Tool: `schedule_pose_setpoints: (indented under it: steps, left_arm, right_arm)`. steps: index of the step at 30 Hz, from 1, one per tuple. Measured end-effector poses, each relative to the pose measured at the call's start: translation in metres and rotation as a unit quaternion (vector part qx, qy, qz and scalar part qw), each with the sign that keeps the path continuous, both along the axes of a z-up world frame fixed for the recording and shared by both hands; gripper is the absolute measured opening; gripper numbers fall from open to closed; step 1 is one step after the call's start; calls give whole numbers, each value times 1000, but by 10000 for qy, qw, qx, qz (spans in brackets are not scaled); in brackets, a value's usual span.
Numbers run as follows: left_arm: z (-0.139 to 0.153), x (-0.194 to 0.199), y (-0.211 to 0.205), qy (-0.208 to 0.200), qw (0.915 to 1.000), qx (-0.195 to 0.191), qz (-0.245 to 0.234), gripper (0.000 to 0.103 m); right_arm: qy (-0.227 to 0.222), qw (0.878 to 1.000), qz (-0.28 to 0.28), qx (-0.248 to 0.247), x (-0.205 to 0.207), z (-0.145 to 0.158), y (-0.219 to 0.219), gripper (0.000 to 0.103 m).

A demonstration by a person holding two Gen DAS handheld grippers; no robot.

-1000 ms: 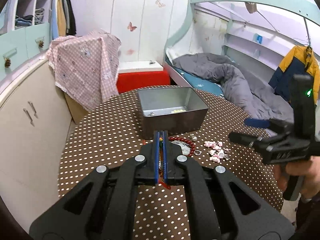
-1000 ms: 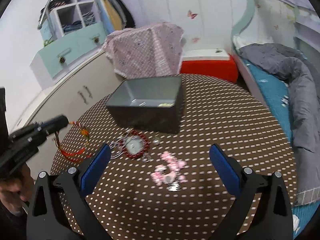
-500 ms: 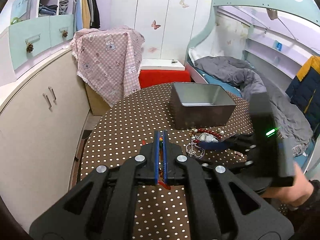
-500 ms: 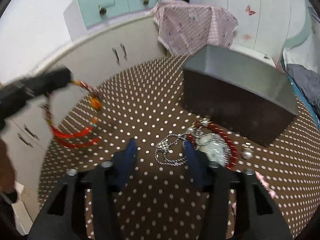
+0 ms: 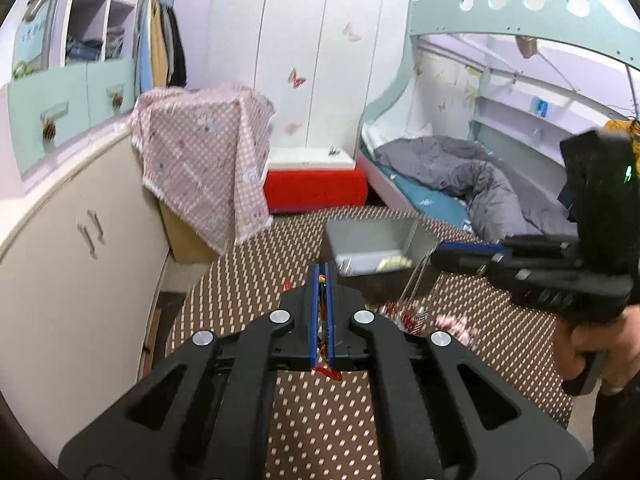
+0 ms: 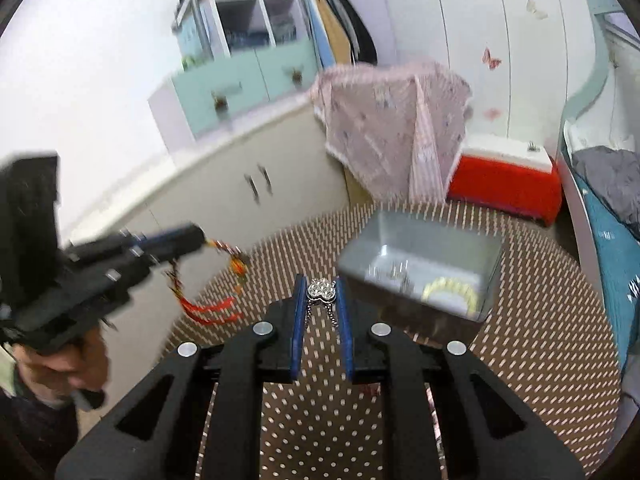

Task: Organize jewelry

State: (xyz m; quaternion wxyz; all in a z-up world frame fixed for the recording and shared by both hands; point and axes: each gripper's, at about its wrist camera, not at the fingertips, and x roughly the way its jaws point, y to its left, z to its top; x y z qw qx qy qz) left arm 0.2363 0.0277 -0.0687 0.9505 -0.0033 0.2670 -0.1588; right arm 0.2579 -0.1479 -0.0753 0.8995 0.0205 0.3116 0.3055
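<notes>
Now both grippers carry jewelry toward tin.
Right gripper (image 6: 322, 294) has just closed on chain (image 6: 320, 289), left gripper (image 5: 321, 280) clamps cord (image 6: 208, 308); lift clear, release over tin (image 6: 424, 236).

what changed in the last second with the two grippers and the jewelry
The right gripper has just been closing and now pinches the silver necklace, lifted off the table. The left gripper stays shut on the red cord bracelet; the tin box is unmoved.
</notes>
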Motion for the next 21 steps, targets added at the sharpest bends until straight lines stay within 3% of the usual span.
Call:
schedule_pose_setpoints:
  steps: [4,11,21]
  left_arm:
    - [19,4,-9,-198,9997,-9,-104,3]
    - [45,15,-20,-421,9988,-47,-251,3]
    - [73,49,-36,-458,9965,-313,-626,3]
  right_arm:
    - [-232,9993,86,279,3,32,-10,13]
    - [-759,9967,46,300,-1,78,-16,13]
    - [-1124,9928,-252,329,25,118,-33,13]
